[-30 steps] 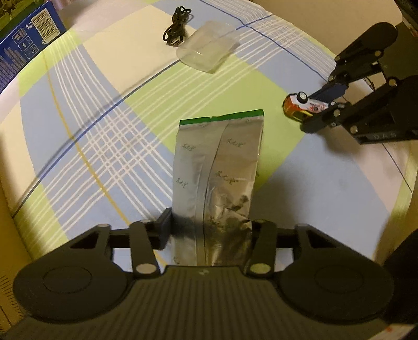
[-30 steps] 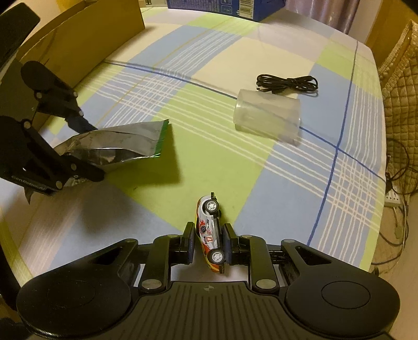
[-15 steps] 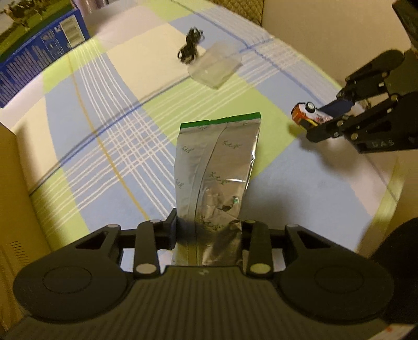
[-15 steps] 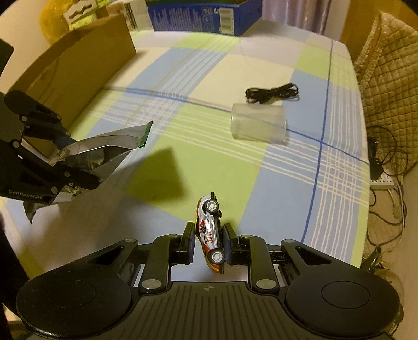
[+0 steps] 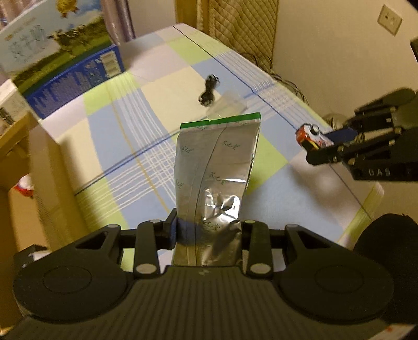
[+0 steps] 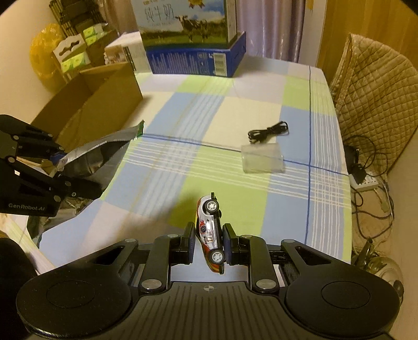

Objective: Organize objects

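Black left gripper [image 6: 58, 167], silver screws, "GenRobot.AI" marking, perhaps.

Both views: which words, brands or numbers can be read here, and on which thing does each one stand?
"GenRobot.AI": on the left hand-held gripper.
"17": on the toy car held in the right hand-held gripper.
"纯牛奶": on the milk carton box.
"DAS": partly visible letters on the right hand-held gripper's body, left wrist view.
Foil bag: small green marks, unreadable.
Box side print: too small.

milk carton box [image 6: 193, 39] | quilted chair [image 6: 373, 96] | power strip [image 6: 365, 183] on floor | wall socket [image 5: 390, 19]
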The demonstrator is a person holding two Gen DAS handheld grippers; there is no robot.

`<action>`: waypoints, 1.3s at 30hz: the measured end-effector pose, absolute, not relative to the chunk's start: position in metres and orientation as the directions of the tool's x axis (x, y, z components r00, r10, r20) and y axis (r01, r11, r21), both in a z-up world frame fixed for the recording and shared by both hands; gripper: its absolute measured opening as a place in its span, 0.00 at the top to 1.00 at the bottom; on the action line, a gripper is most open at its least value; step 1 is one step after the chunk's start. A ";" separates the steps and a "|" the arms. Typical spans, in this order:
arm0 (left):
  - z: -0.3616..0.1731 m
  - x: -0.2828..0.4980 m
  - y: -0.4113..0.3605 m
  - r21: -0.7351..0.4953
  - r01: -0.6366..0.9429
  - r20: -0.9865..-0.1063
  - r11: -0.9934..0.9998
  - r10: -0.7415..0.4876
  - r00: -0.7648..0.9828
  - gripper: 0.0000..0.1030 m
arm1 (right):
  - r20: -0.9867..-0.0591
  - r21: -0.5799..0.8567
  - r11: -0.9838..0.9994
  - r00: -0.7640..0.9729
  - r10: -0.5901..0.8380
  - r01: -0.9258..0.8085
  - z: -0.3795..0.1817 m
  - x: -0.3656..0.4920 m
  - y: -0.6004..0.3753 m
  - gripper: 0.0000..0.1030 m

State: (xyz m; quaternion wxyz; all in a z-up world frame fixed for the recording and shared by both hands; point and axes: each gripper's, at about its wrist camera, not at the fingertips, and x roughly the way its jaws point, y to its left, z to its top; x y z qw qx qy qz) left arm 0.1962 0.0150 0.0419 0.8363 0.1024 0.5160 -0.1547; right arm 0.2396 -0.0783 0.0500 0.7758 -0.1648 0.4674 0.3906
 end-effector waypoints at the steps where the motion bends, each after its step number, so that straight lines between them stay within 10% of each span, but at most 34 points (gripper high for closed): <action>1: 0.047 0.192 0.018 0.009 0.356 -0.891 0.934 -0.154 0.427 0.70 | -0.850 0.109 0.644 0.265 0.456 -0.757 0.054 0.234 -0.077 0.82; 39: 0.134 0.061 0.168 0.031 0.080 -0.789 0.996 -0.025 0.614 0.70 | -0.751 0.154 0.516 0.240 0.616 -0.843 0.109 0.101 0.056 0.82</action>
